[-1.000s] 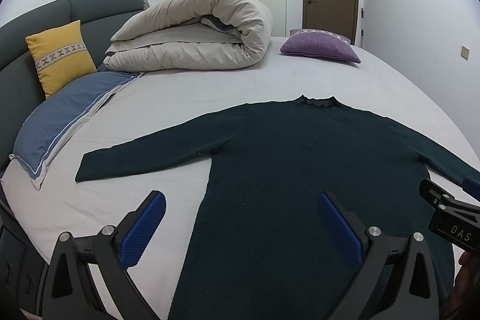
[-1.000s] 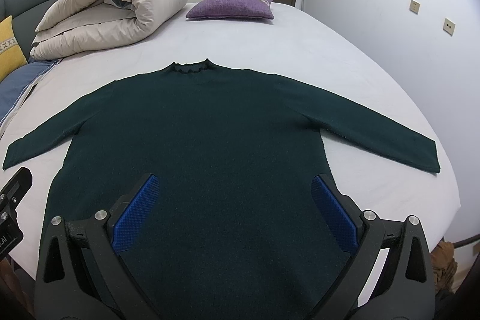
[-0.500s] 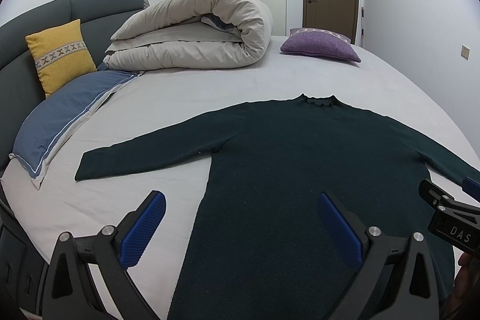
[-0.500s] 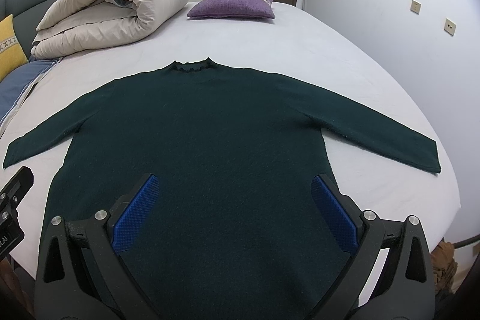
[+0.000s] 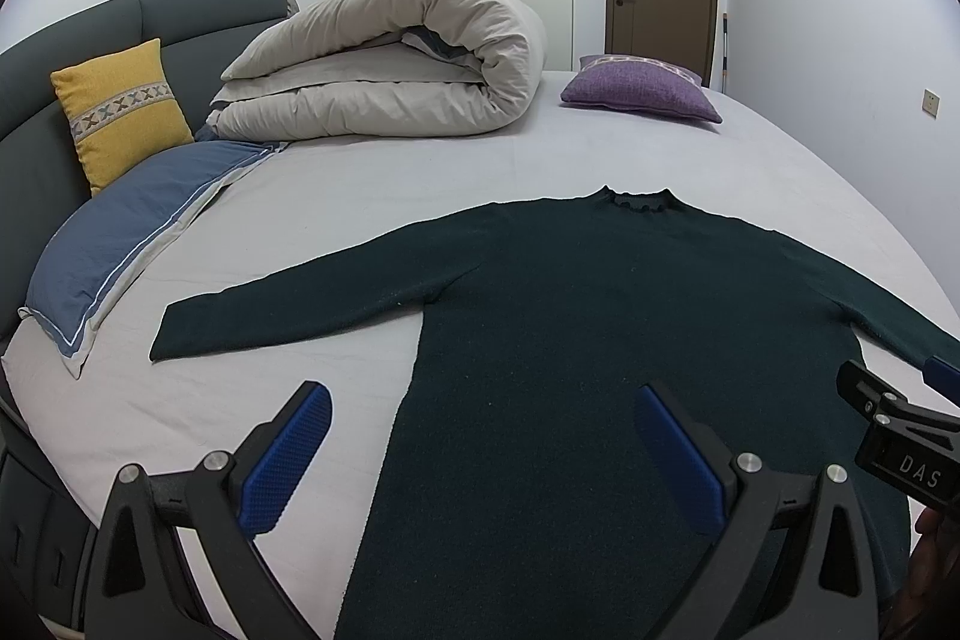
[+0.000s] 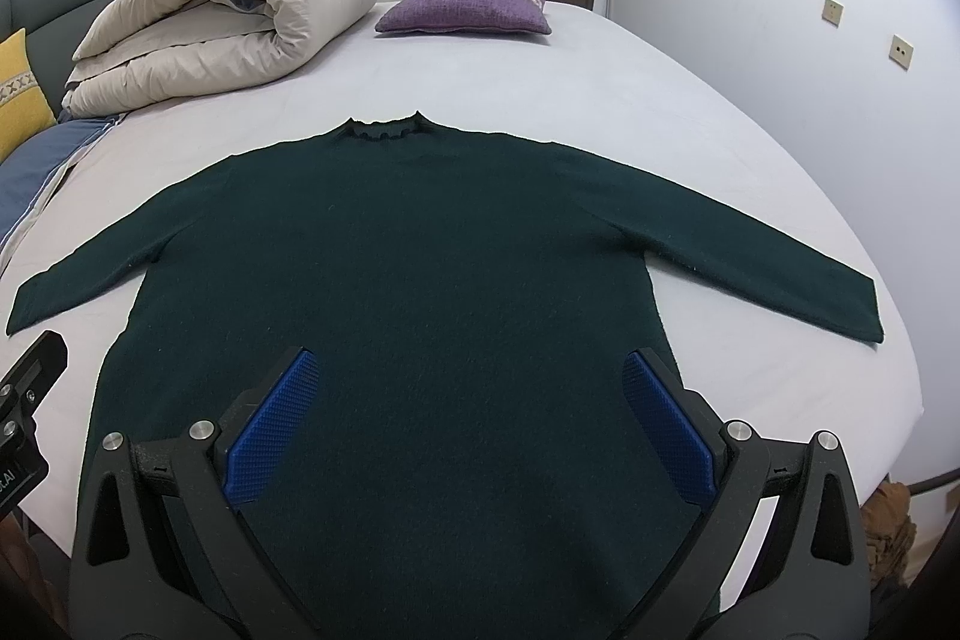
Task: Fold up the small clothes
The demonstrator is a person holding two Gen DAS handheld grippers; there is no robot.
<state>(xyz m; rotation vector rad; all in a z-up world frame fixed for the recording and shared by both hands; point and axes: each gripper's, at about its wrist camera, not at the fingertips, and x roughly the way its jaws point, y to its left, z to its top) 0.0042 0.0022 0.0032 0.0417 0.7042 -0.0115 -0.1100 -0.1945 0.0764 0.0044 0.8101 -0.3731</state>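
Note:
A dark green long-sleeved sweater (image 5: 600, 316) (image 6: 408, 250) lies flat on the bed, collar away from me, both sleeves spread out to the sides. My left gripper (image 5: 480, 442) hovers open above the sweater's lower left edge, its left pad over the sheet and its right pad over the knit. My right gripper (image 6: 468, 418) is open above the lower right part of the body, holding nothing. Part of the right gripper (image 5: 900, 436) shows at the right edge of the left wrist view, and part of the left gripper (image 6: 24, 418) at the left edge of the right wrist view.
The bed's pale sheet (image 5: 372, 196) runs behind the sweater. A rolled beige duvet (image 5: 390, 64) and a purple cushion (image 5: 642, 88) lie at the back. A blue pillow (image 5: 126, 226) and yellow cushion (image 5: 120, 112) rest by the grey headboard (image 5: 72, 34) at left. The bed edge (image 6: 888, 400) drops off at right.

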